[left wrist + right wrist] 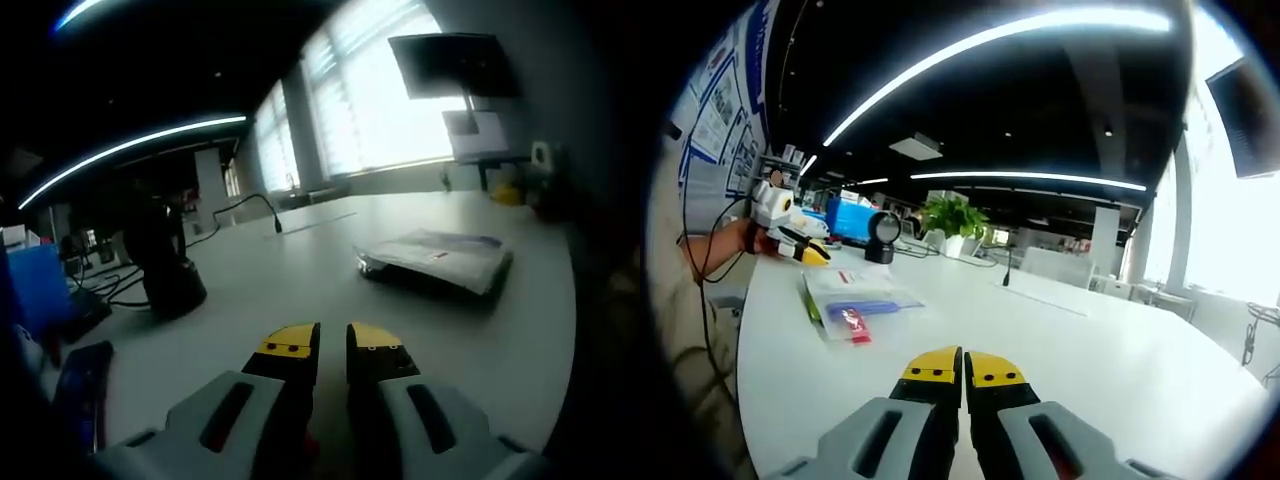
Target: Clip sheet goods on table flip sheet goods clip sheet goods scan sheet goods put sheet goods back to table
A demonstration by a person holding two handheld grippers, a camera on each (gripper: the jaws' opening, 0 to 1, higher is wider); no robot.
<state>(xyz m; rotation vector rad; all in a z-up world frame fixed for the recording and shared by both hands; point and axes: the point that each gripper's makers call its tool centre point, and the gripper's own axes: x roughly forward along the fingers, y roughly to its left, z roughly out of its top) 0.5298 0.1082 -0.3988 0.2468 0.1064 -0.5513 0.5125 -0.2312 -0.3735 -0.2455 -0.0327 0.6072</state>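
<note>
My left gripper point(333, 345) hangs just above the white table point(300, 280) with its yellow-tipped jaws drawn together, only a thin dark slit between them and nothing held. Ahead and to the right of it in the left gripper view lies the sheet goods point(437, 260), a flat clear packet resting on the tabletop near the table's far right edge. Its long axis runs across my view, from the lower left corner near the jaws' line out toward the right, and it lies flat, apart from my jaws. To the left stands a dark scanner on a round base point(168, 268), with cables trailing off behind it, and a thin gooseneck microphone point(262, 208) rises farther back.

My right gripper point(962, 368) is likewise closed and empty, its yellow tips touching or nearly so, poised over bare table. In the right gripper view the packet point(857, 300) sits ahead and to the left, well clear of my tips. I can see blue printing and a small red patch on it. Here its long axis runs away from me, toward the far left of the table. Beyond it, the left gripper point(790, 232) shows in my hand at the table's edge. A blue box point(850, 220), the scanner point(881, 236) and a green potted plant point(955, 220) stand farther back.
</note>
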